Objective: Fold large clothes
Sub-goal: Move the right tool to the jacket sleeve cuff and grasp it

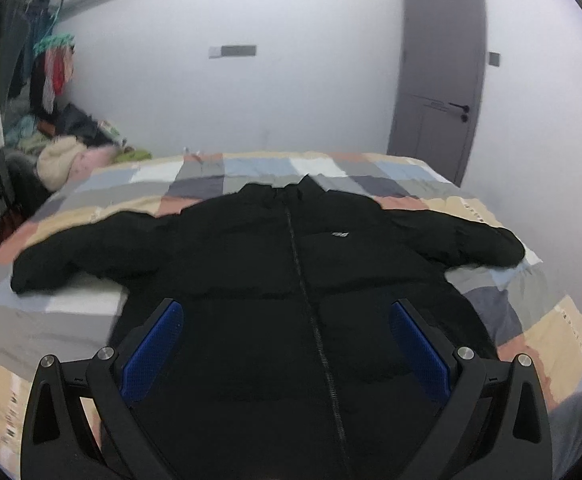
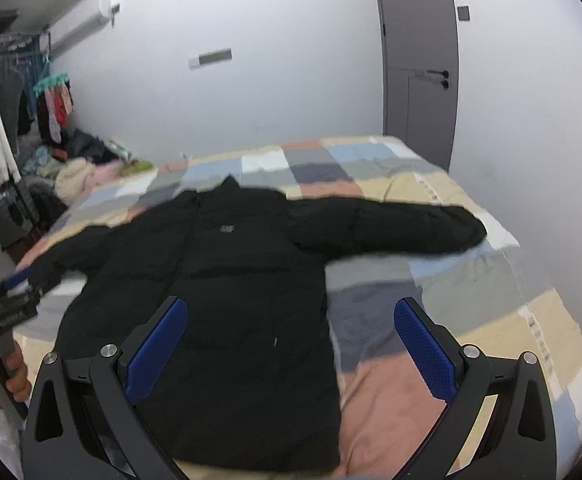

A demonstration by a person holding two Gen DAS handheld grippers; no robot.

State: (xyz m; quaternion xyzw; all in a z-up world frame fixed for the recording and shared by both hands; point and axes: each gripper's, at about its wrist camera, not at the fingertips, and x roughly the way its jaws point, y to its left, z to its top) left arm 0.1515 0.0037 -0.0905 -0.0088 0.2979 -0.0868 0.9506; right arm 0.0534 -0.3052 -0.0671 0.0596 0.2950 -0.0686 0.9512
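A large black puffer jacket (image 1: 251,272) lies face up and zipped on the bed, both sleeves spread out to the sides, collar toward the far wall. My left gripper (image 1: 287,312) hovers open above the jacket's lower middle, over the zipper, with nothing between its blue pads. In the right wrist view the same jacket (image 2: 211,280) fills the left and centre, and my right gripper (image 2: 291,312) hangs open over its right hem edge and the bedcover. The left gripper (image 2: 11,292) shows at the far left, held by a hand (image 2: 15,376).
The bed carries a patchwork checked cover (image 1: 531,320) of grey, beige, pink and blue. A grey door (image 1: 439,80) stands in the far wall. Hanging clothes (image 1: 51,64) and a heap of laundry (image 1: 75,148) fill the far left corner beside the bed.
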